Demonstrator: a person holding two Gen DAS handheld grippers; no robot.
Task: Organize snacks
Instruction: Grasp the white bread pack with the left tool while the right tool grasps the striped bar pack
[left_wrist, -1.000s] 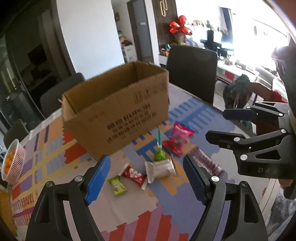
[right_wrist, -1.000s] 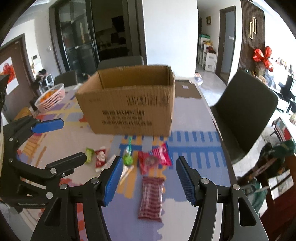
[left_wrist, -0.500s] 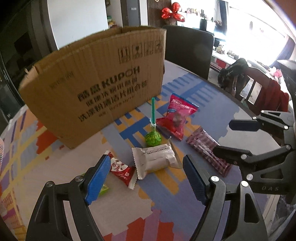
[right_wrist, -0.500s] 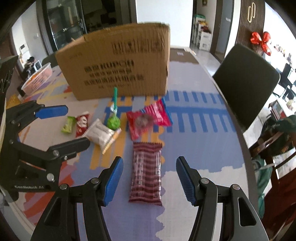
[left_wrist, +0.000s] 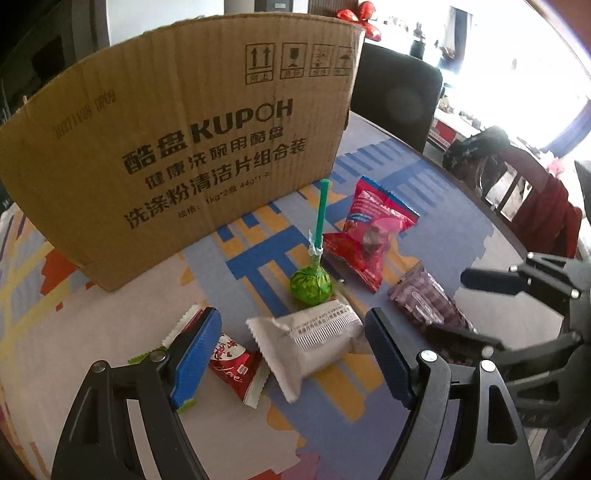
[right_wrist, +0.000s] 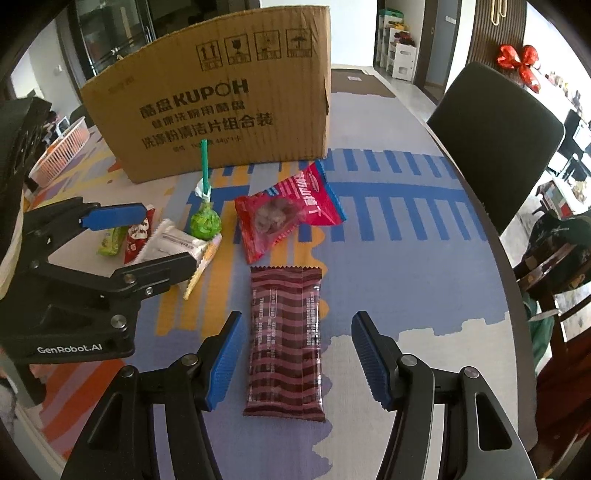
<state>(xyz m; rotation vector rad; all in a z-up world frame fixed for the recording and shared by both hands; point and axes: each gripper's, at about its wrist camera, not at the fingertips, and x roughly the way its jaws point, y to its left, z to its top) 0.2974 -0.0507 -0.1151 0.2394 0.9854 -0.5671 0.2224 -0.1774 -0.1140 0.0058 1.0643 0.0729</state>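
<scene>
Right gripper (right_wrist: 297, 360) low over the table (right_wrist: 406, 266), jaws apart and gripping nothing; the maroon striped bar (right_wrist: 284, 343) lies flat between the blue pads, untouched by either. Left gripper (left_wrist: 291, 356) likewise released, straddling the white packet (left_wrist: 314, 341), pads clear of it. Red candy wrapper (left_wrist: 236, 363) just beside the left pad at 9 o'clock of the packet; a small green packet (right_wrist: 110, 242) beyond that, half hidden. Green lollipop (left_wrist: 311, 286) at 12 o'clock of the white packet, stick pointing toward the box. Red snack bag (right_wrist: 286, 218) at 12 o'clock of the striped bar. Cardboard box (right_wrist: 221, 107) stands upright behind all snacks. Pink basket (right_wrist: 61, 153) at far 10 o'clock. Dark chair (right_wrist: 495, 136) at 2 o'clock, off the table edge.
</scene>
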